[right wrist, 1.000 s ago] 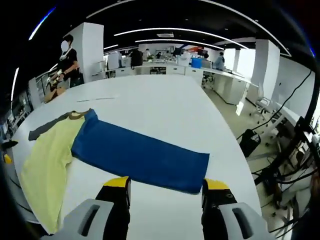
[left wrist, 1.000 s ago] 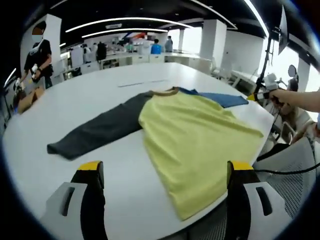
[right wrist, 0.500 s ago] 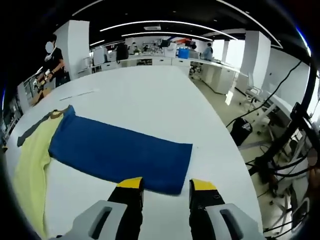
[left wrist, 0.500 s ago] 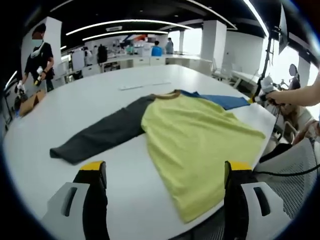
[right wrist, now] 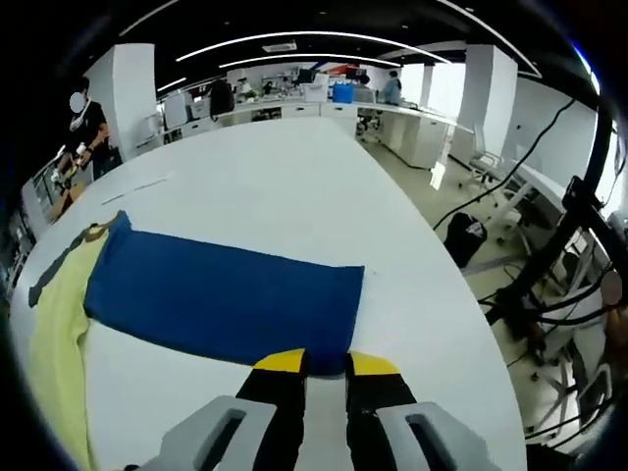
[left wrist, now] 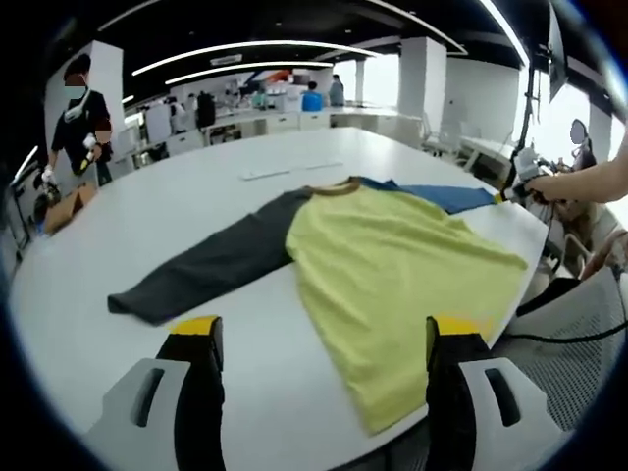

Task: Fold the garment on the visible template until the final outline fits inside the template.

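A garment lies flat on the white table [left wrist: 167,201]: yellow body [left wrist: 402,255], dark grey sleeve [left wrist: 216,265] and blue sleeve [left wrist: 442,194]. My left gripper [left wrist: 324,329] is open above the table's near edge, its jaws either side of the yellow hem's corner, touching no cloth. In the right gripper view the blue sleeve [right wrist: 226,294] stretches left to the yellow body [right wrist: 54,324]. My right gripper [right wrist: 326,363] has its jaws drawn almost together on the cuff's near edge. The right gripper [left wrist: 520,186] also appears far right in the left gripper view, in a hand.
A thin pale strip [left wrist: 280,172] lies on the table beyond the collar. A person [left wrist: 78,118] stands at the far left. A mesh chair [left wrist: 579,334] sits at the table's right edge. Cables and stands [right wrist: 549,285] crowd the floor past the table end.
My right gripper has moved in to the blue cuff and its jaws have narrowed from wide apart to nearly together. My left gripper has edged slightly toward the garment, still open.
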The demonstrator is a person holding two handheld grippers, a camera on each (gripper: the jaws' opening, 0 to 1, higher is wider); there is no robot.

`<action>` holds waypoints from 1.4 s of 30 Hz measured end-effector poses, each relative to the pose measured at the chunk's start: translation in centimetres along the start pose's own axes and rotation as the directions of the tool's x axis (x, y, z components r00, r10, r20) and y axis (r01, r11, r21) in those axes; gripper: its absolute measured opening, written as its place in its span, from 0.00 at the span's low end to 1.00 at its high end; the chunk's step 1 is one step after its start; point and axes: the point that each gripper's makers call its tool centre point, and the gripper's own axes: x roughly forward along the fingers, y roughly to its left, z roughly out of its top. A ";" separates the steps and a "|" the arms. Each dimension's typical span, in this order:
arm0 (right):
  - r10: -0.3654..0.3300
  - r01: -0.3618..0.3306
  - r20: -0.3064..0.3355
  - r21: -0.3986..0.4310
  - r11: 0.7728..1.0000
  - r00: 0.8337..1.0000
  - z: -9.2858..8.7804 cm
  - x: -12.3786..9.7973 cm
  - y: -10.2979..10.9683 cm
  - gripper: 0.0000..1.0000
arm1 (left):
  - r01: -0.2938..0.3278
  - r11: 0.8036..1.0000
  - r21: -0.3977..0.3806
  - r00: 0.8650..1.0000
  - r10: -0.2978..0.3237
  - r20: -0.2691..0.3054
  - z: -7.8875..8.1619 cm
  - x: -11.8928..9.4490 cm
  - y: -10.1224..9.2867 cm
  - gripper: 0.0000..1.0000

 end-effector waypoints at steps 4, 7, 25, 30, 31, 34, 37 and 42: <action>-0.019 0.019 -0.006 0.016 1.000 1.000 0.1 0.0 -0.2 0.05 | -0.019 1.000 0.018 0.999 0.020 -0.049 -0.8 0.0 0.4 0.75; -0.032 0.032 -0.012 0.024 0.999 0.999 0.1 0.1 -0.5 0.00 | -0.017 1.000 0.016 0.999 0.018 -0.031 -0.5 0.0 0.3 0.77; -0.055 0.057 -0.033 0.060 0.997 0.998 -0.2 -0.7 -1.3 0.00 | -0.005 1.000 0.016 1.000 0.005 0.008 0.3 0.0 0.1 0.88; -0.065 0.067 -0.030 0.059 0.996 0.997 0.2 -0.8 -1.3 0.00 | -0.001 1.000 0.010 1.000 0.001 0.013 0.3 -0.1 0.1 0.92; -0.069 0.071 -0.031 0.060 0.996 0.997 0.3 -0.8 -1.4 0.00 | 0.000 1.000 0.008 1.000 0.000 0.012 0.3 -0.1 0.1 0.93; -0.079 0.081 -0.028 0.061 0.995 0.996 0.7 -0.7 -1.6 0.00 | 0.003 1.000 0.008 1.000 -0.003 0.012 0.2 0.0 0.0 0.96; -0.085 0.087 -0.031 0.068 0.994 0.996 0.8 -0.7 -1.8 0.00 | 0.006 1.000 0.008 1.000 -0.006 0.013 0.2 0.0 0.0 0.97; -0.088 0.091 -0.039 0.071 0.993 0.995 0.8 -0.6 -2.0 0.00 | 0.015 1.000 0.014 1.000 -0.015 0.022 0.5 0.0 -0.2 0.99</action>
